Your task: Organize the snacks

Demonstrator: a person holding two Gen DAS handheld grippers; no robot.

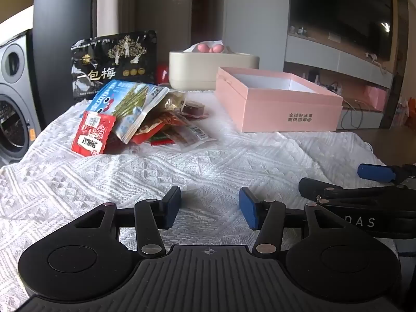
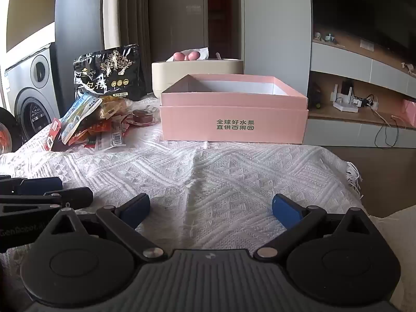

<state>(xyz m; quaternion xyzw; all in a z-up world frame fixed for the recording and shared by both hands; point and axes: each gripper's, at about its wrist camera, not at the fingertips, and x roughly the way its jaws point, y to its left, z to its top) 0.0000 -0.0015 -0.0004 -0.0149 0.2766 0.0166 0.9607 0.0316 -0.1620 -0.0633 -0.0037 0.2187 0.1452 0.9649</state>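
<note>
A white woven tablecloth, raised in rough diamond relief and fringed at one edge, lies under your tools. The pink box looks like matt cardboard with a plain white lining. The black plum bag and the blue-and-white snack packet are glossy crinkled film, as is the red sachet. The cream container appears smooth, satin plastic. Your left gripper and right gripper show matt black plastic, ribbed bodies, blue rubbery pads and bright metal pins.
</note>
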